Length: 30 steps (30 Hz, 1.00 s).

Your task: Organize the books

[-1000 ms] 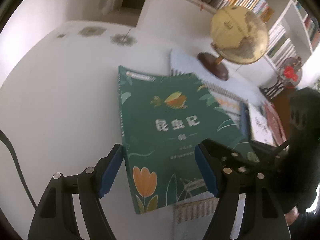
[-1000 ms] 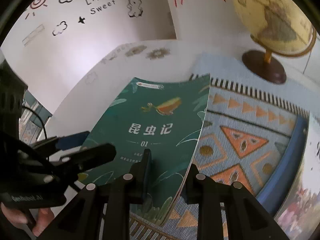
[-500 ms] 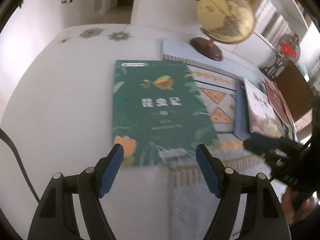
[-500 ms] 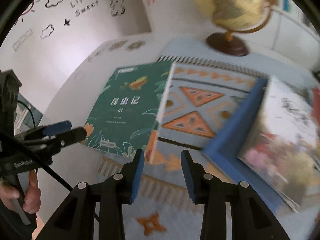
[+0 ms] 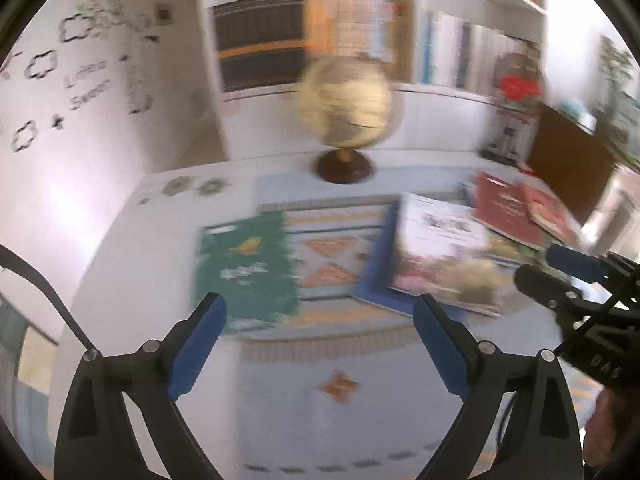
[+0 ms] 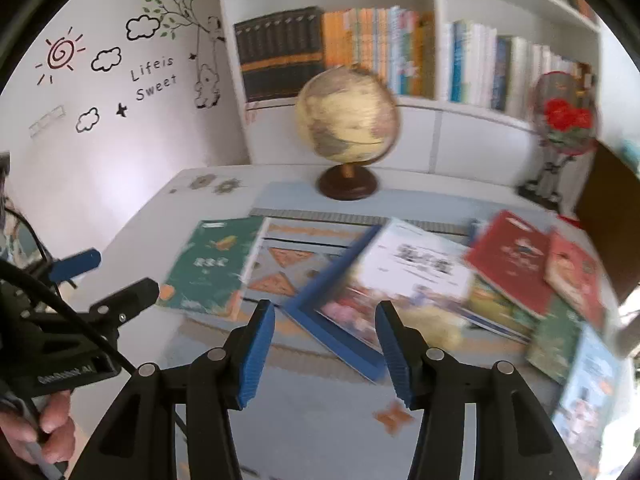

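Your left tongs (image 5: 320,312) stand wide with nothing between the pads, the jaws having just been opening; your right tongs (image 6: 326,334) are about half open and also empty, likewise just opened further; both hang above the counter (image 6: 132,236), clear of every book.

The green book (image 6: 212,264) lies flat at the left edge of the mat (image 6: 288,412), ahead of the left tongs and a little to their left, its long axis running away from you; your left hand is nearer to it. The white book (image 6: 416,264) lies tilted across the blue book (image 6: 340,276), straight ahead of the right tongs; that one looks like the right hand's next pick, I judge. Beyond it the red books (image 6: 516,256) overlap each other, and more books spill toward the right edge; the blur hides their titles.

The globe (image 6: 346,120) stands behind the mat, well apart from the green book; the shelf (image 6: 436,40) behind is already lined with upright books; a small fan (image 6: 566,116) stands at the far right. Nothing blocks the way to the white book, though it overlaps its neighbours, so lifting it may drag them.
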Tool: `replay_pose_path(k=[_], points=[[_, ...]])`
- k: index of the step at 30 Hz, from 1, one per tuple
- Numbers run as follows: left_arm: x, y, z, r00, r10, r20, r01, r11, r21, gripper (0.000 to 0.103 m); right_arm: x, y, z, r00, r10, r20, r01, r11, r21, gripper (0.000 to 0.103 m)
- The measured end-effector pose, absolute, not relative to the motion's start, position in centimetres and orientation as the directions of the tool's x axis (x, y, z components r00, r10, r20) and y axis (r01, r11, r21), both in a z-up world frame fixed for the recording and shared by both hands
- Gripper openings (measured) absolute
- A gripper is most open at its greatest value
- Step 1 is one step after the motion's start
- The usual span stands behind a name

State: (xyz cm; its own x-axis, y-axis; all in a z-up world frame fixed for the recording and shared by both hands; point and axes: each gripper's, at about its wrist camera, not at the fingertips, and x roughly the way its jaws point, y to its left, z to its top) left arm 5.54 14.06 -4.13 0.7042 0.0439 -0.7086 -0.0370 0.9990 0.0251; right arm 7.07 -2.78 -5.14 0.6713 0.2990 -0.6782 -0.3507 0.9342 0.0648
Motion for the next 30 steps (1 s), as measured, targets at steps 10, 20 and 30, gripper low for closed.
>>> replay_pose_path(k=[10,20,30], points=[[1.7,2.5,-1.5,0.734,0.034,-0.678,0.077,0.988,0.132,0.094,0.2,-14.3,-3.5,0.71,0.222,-0.668,-0.214,0.972,0.096,0.051],[-0.9,-1.0,-0.2,0.736,0.01,-0.677,0.107,0.986,0.131,0.094,-3.3,-19.1,-1.5,0.754,0.196,-0.627,-0.145,0.98,0.133,0.052],[1.2,1.6,-0.9,0.725,-0.018,-0.689,0.08,0.995,0.058,0.094,-2.1,-19.5,-3.3,0.725,0.183,-0.664,-0.112,0.982,0.15,0.053]])
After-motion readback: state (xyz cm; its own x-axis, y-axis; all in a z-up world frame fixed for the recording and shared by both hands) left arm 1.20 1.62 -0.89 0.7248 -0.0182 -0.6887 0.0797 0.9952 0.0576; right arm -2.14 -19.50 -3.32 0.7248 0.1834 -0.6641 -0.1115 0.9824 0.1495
